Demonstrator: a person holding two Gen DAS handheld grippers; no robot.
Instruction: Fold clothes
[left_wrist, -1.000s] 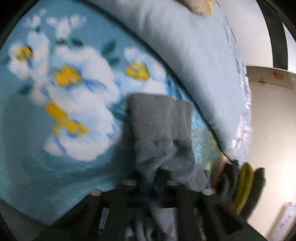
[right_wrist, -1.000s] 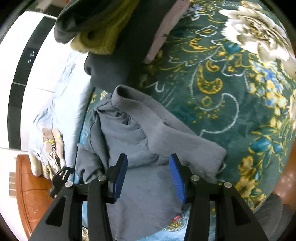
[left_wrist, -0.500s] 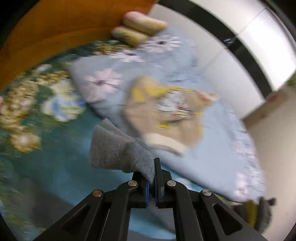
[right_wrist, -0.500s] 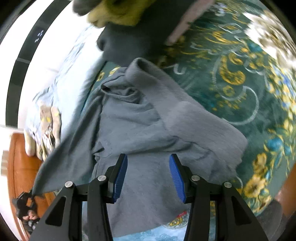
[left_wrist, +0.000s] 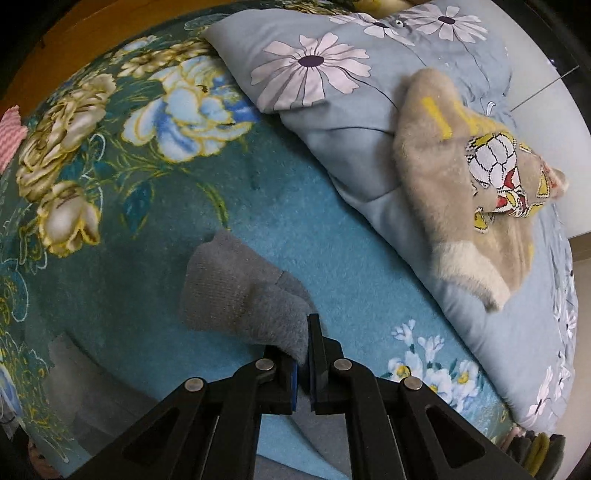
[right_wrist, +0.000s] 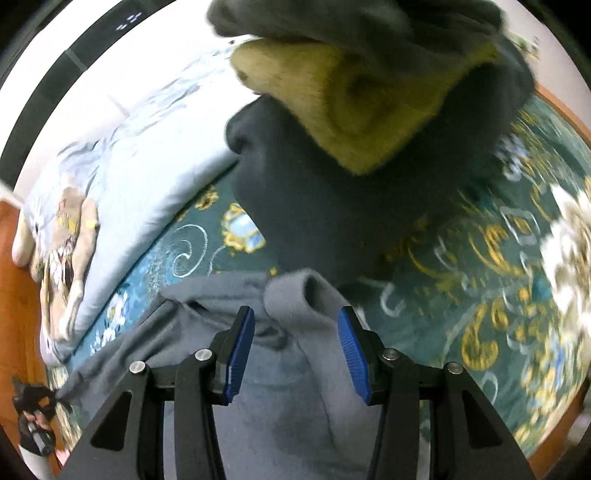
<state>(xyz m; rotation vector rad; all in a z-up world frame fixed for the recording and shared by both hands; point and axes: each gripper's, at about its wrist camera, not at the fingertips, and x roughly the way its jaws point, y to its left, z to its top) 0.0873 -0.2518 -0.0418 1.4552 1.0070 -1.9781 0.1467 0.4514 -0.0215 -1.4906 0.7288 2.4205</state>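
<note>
Left wrist: fingers clamp grey sleeve cuff; right fingers spread wide.

Sweater cuff sits right ahead of the left hand-held gripper on the bed — quilt further ahead-right, fuzzy garment on it.

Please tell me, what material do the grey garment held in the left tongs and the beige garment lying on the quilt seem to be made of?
The grey garment looks like soft knit, perhaps fleece-backed cotton: its cuff shows fine ribbing and a matte, slightly fuzzy surface. The beige garment seems to be plush or fleece: its nap is long and furry, with a printed or stitched football motif. The exact fibres cannot be told.
</note>
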